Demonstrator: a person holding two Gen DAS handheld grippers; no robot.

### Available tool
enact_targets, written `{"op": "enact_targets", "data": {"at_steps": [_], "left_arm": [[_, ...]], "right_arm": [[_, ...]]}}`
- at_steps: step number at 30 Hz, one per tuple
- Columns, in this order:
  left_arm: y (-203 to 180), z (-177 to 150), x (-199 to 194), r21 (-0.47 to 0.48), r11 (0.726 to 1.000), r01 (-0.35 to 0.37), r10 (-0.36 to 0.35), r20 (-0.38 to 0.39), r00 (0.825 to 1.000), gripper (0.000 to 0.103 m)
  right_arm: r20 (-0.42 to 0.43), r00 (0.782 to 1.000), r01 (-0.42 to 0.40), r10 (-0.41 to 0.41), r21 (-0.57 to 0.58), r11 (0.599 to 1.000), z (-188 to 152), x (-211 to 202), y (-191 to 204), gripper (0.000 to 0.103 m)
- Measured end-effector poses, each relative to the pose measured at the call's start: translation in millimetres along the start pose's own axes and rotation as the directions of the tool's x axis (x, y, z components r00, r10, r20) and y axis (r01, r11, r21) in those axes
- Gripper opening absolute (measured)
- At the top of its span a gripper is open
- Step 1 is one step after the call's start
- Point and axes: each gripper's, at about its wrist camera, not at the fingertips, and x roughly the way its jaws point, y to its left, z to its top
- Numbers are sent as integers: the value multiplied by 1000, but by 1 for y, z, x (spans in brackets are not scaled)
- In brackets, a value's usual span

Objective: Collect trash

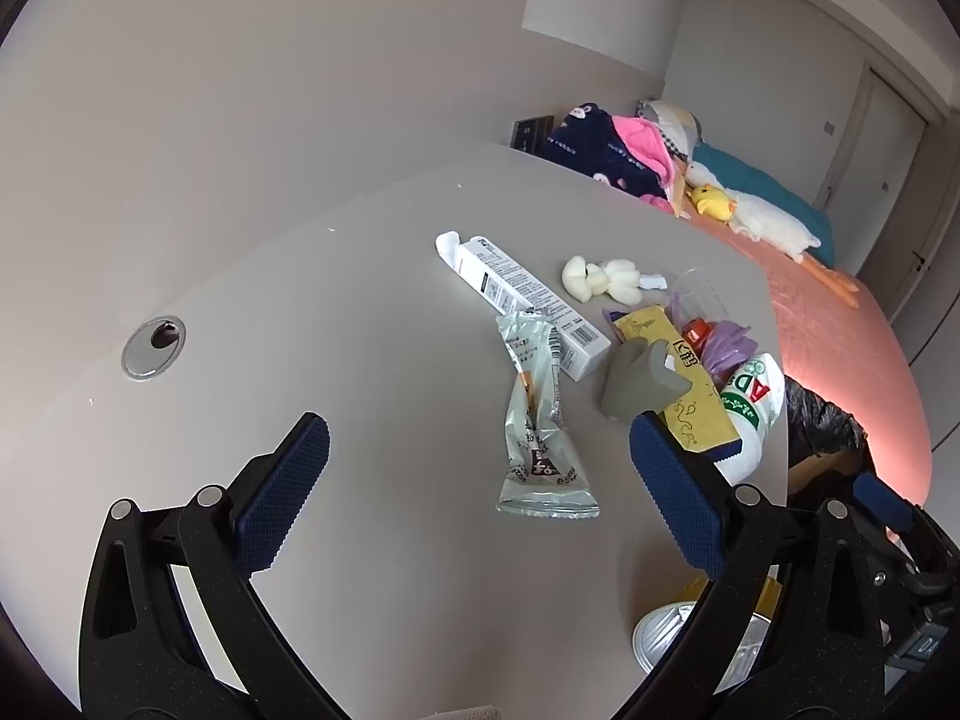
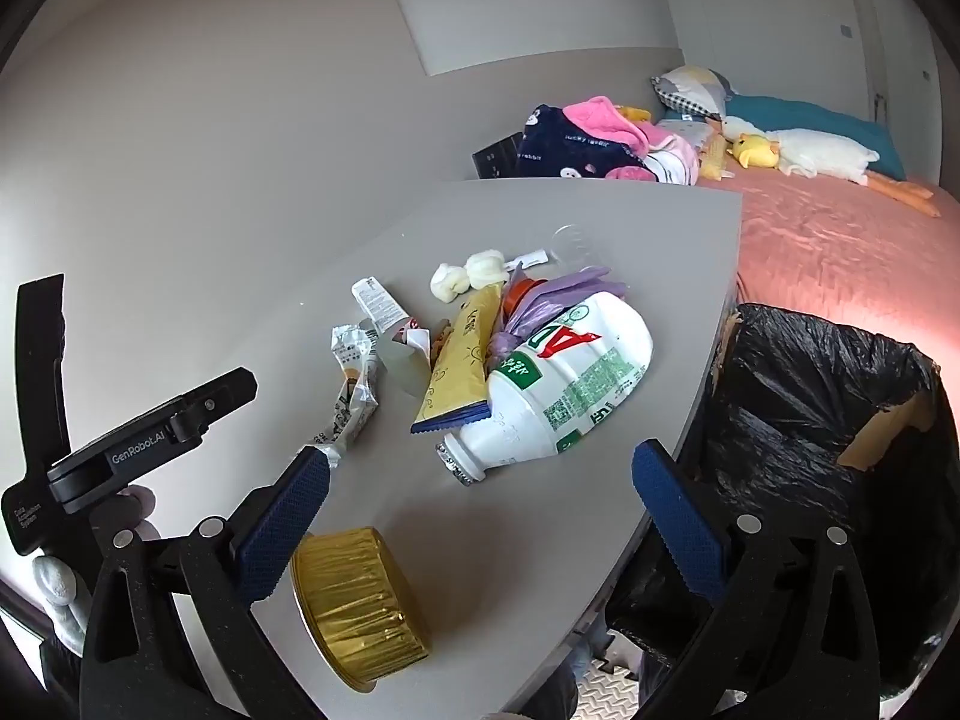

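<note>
Both claws, left claw (image 1: 480,489) and right claw (image 2: 480,507), hang released and empty above the grey bench (image 1: 336,300). Ahead of them lies scattered trash: a crumpled pale-green wrapper (image 1: 540,420), a white plastic bottle (image 2: 564,384); beside the right claw gapes a black-lined bin (image 2: 828,420), handy for dropping.

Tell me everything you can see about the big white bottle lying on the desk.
The white bottle looks like plastic, with a green and red printed label and a code panel. It lies on its side near the desk's edge by the black-lined bin. Its neck, which seems uncapped, points toward the camera. A yellow wrapper leans against it, and a purple bag touches its far end. Neither hand-held gripper touches it.
</note>
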Motion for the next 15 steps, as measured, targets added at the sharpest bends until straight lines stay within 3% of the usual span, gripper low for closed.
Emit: {"op": "enact_targets", "data": {"at_steps": [15], "left_arm": [[2, 3, -2, -3, 1000, 10, -10, 1, 1000, 97]], "right_arm": [[-6, 1000, -4, 4, -25, 1000, -4, 3, 8, 101]]}}
